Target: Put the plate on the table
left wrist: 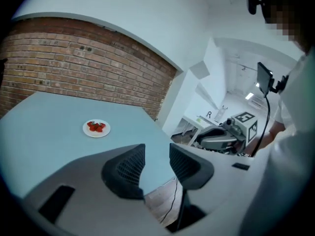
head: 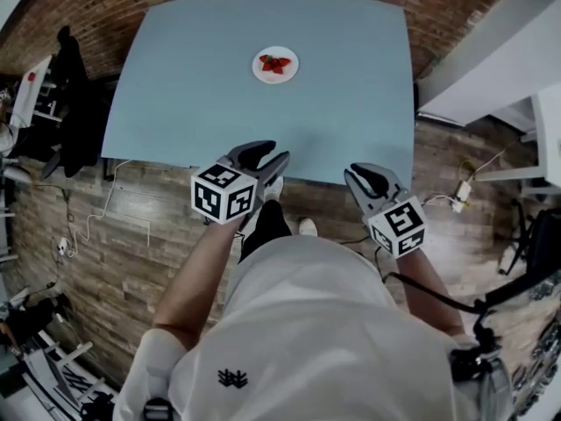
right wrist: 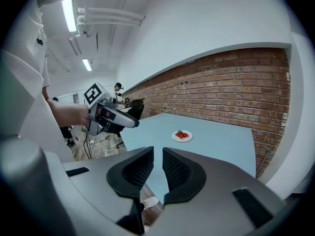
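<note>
Plate: a small round white plate (head: 275,65) holding red strawberries (head: 274,62) lay flat on the pale blue rectangular table (head: 202,103), toward its far side and well apart from both grippers.
Left gripper (head: 273,153): was held at the table's near edge, jaws apart with nothing between them.
Right gripper (head: 361,174): was beside the left one, jaws a narrow gap apart and empty.
Step in hand: placement looked complete, since neither gripper touched the plate.
Next move: probably nothing beyond keeping both grippers clear of the plate.
</note>
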`<state>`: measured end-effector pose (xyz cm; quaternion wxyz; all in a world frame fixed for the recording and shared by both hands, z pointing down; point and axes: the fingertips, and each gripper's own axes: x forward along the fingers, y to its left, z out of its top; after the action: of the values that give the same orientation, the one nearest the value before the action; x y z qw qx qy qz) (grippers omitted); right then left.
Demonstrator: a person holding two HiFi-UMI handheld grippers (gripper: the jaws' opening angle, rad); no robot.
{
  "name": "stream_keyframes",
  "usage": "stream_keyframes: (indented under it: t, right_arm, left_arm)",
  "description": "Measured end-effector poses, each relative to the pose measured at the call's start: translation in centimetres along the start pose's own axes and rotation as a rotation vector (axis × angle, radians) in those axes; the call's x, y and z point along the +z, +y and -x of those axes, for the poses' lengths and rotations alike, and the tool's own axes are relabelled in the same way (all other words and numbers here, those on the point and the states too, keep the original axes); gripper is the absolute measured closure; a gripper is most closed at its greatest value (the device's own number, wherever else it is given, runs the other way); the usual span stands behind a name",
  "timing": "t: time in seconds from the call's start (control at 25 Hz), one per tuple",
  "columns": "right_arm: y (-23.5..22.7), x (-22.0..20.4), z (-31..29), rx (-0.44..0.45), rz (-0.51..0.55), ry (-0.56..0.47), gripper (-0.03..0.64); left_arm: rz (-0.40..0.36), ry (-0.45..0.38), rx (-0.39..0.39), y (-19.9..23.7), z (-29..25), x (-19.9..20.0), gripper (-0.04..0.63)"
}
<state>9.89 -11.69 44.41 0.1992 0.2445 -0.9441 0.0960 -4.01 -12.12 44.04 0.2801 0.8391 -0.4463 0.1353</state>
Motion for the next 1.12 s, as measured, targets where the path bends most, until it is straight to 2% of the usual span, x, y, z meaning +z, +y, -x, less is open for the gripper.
stream_keyframes:
  t: [0.16,0.32,0.4,0.44,0.52,0.72,0.88,1.12]
  right_arm:
    - [1.4,-0.4,1.8,0.015,0.019,-0.013,0.555]
    - [2.5,-0.4,2.8,0.031,0.044,-0.017,0.557]
    - [3.1,-0.4,3.2,0.041,0.067,-0.011,0.558]
    - [3.4,-0.4,3.3,0.046,0.080,-0.006,0.584]
    - [4.2,-0.4,3.5,0.060,0.101,-0.001,0.607]
    - [6.2,-0.3,3.7,0.110,0.122,0.000,0.607]
    - [7.5,-0.1,3.3,0.158,0.132,-0.002,0.607]
    - [8.7,0.9,2.6,0.176,0.147,0.000,0.607]
  left_arm:
    - [-0.028,-0.029,-0.022,-4.4,2.6,-1.3,0.441]
    - [-0.034,-0.055,-0.043,-7.0,4.6,-2.4,0.507]
    - [-0.033,-0.076,-0.040,-7.7,5.4,-2.6,0.574]
    - [-0.029,-0.085,-0.041,-8.0,5.7,-2.7,0.594]
    - [-0.026,-0.095,-0.047,-8.6,6.3,-2.9,0.594]
    - [-0.024,-0.124,-0.071,-10.0,7.3,-3.4,0.594]
    - [-0.029,-0.133,-0.059,-10.1,8.0,-4.0,0.594]
    - [-0.017,-0.139,-0.023,-9.4,9.6,-4.5,0.594]
